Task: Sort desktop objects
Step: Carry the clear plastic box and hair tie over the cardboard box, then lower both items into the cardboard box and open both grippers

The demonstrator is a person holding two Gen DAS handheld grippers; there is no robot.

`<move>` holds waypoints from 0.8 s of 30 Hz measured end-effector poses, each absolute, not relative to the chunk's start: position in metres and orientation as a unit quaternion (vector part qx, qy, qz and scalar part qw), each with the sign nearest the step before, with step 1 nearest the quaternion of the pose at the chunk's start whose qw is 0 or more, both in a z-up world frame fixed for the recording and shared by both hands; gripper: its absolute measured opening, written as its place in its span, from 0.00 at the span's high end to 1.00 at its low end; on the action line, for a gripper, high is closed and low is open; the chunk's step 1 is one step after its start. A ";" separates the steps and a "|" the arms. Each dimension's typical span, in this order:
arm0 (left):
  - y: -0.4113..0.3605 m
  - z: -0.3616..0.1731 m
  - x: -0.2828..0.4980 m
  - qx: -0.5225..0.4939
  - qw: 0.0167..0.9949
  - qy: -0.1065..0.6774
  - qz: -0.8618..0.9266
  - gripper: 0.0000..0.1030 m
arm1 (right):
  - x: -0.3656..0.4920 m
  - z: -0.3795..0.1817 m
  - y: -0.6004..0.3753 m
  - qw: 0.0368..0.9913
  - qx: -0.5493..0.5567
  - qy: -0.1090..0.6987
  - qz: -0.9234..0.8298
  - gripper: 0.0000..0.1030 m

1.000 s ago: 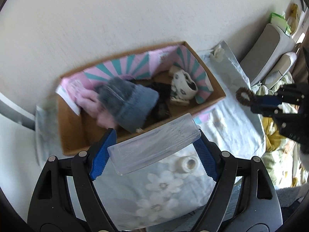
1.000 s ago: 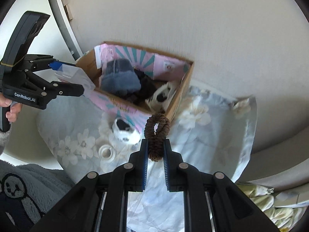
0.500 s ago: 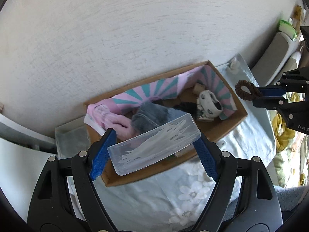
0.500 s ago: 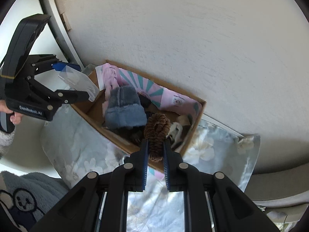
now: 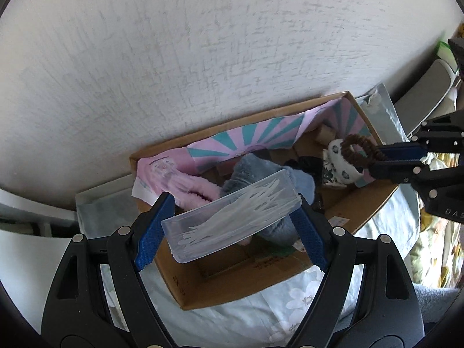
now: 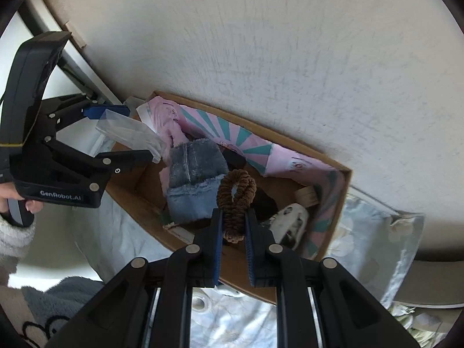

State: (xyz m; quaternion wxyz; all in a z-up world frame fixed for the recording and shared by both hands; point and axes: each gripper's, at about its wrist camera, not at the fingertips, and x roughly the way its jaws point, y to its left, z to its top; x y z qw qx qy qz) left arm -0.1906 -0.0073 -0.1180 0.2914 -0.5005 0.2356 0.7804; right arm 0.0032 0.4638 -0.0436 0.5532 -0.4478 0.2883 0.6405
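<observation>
Clear rectangular plastic box (image 5: 232, 217), ribbed brown scrunchie (image 6: 236, 200), lined cardboard box (image 5: 359, 211)

Clear glossy plastic box (image 5: 232, 217), fuzzy cloth scrunchie (image 6: 236, 200), matt cardboard carton (image 5: 348, 211).

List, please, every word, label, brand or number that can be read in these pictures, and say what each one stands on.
"GenRobot.AI": white lettering on the body of the left gripper, right wrist view.
"DAS": cut off at the picture's edge, on the body of the right gripper, left wrist view.
Print on the cardboard box, its floor and front wall: too small to read.
Dark print on the pink paper lining: too blurred to read.
</observation>
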 end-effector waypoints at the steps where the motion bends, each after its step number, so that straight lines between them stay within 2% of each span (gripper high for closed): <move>1: -0.007 -0.121 -0.192 -0.502 0.292 0.238 0.779 0.23 | 0.003 -0.046 0.466 0.554 -0.448 0.292 0.638 0.87; 17: -0.001 -0.126 -0.204 -0.493 0.304 0.249 0.776 0.20 | 0.010 -0.060 0.485 0.564 -0.460 0.316 0.609 0.86; 18: 0.000 -0.125 -0.205 -0.492 0.305 0.249 0.776 0.11 | 0.010 -0.063 0.486 0.565 -0.466 0.318 0.603 0.80; 19: 0.000 -0.125 -0.205 -0.492 0.302 0.250 0.777 0.00 | 0.011 -0.067 0.486 0.568 -0.473 0.319 0.593 0.68; 20: -0.001 -0.123 -0.204 -0.489 0.300 0.250 0.780 0.00 | 0.012 -0.070 0.486 0.570 -0.477 0.319 0.588 0.55; 21: -0.001 -0.122 -0.204 -0.485 0.298 0.252 0.782 0.00 | 0.013 -0.073 0.485 0.571 -0.482 0.319 0.583 0.30; 22: -0.001 -0.121 -0.203 -0.482 0.294 0.256 0.785 0.00 | 0.014 -0.074 0.483 0.572 -0.480 0.319 0.583 0.12; 24: 0.000 -0.119 -0.202 -0.479 0.284 0.269 0.786 0.00 | 0.016 -0.074 0.479 0.568 -0.472 0.321 0.593 0.10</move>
